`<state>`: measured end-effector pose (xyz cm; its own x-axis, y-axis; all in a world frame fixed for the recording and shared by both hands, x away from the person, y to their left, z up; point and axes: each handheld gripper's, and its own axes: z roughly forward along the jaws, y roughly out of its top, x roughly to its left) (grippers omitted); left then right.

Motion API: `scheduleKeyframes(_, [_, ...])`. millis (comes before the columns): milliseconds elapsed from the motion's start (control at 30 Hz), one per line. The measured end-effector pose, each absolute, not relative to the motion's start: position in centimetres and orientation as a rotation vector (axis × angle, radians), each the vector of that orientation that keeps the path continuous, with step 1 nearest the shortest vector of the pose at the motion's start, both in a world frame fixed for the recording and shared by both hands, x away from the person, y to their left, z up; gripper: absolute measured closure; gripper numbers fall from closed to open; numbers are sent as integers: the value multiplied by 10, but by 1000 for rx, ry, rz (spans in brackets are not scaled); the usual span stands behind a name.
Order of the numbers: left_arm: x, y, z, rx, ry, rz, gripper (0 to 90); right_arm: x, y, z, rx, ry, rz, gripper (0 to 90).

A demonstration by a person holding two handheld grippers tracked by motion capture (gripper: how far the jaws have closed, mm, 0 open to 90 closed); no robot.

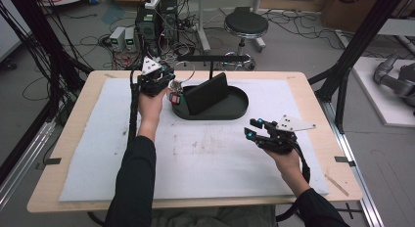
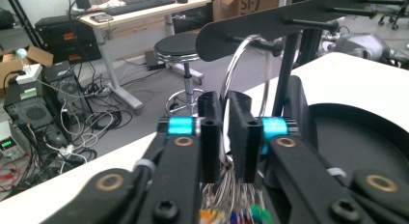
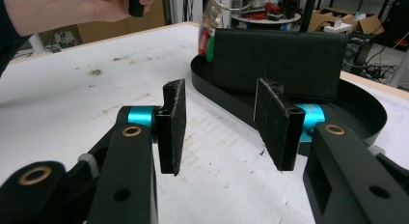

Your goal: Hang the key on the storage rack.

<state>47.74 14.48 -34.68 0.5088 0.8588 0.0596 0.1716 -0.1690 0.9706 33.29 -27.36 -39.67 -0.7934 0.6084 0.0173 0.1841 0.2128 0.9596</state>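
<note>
- Left gripper point(image 2: 224, 132) clamped tight on a metal key ring point(image 2: 236, 64), jaws nearly together with only the thin wire between them; same gripper point(image 1: 169, 85) seen from the high view at the left end of the black tray point(image 1: 235, 109).
- Ring looping up from the jaws toward a peg on the black hanger bar point(image 2: 289, 21); whether the ring touches the peg, hard to tell, the bar's underside hiding that spot.
- Dangling below the jaws, a bunch of small wires and coloured tags point(image 2: 231, 217), cut off by the bottom edge; from the high view only a red blur point(image 1: 174, 97) just beside the tray.
- Right gripper point(image 3: 219, 122) wide open, nothing between the pads, hanging over the white mat point(image 3: 72, 103); from above point(image 1: 252, 128), well apart from the left one, near the tray's front right.
- Black wallet-like pouch point(image 3: 279, 64) standing upright in the tray, leaning slightly; its far side hidden.
- Left hand point(image 3: 72, 9) cropped at the top of the right gripper view.
</note>
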Motion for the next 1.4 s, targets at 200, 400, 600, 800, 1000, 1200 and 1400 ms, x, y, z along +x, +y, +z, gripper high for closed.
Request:
scheduleKeyframes(200, [472,148,-344,1641,919,789,605,333,-276,-396,746,2119,1608,555])
scheduleKeyframes(400, [454,155,-339,1676,923,789,359,335,-283,-396,794,2095,1595,481])
scheduleKeyframes(600, [417,165,-343,1667,842,772,350,337,-295,-396,845,2069,1578,433])
scheduleKeyframes(800, [378,181,-353,1679,814,718,313,339,-307,-395,893,2043,1558,384])
scheduleKeyframes(1000, [337,199,-372,1686,804,662,288,344,-317,-396,940,2021,1535,344])
scheduleKeyframes(1200, [317,210,-391,1697,815,670,276,347,-324,-397,983,1999,1518,339])
scheduleKeyframes(1400, [309,219,-409,1702,843,676,275,348,-327,-397,998,1981,1501,337])
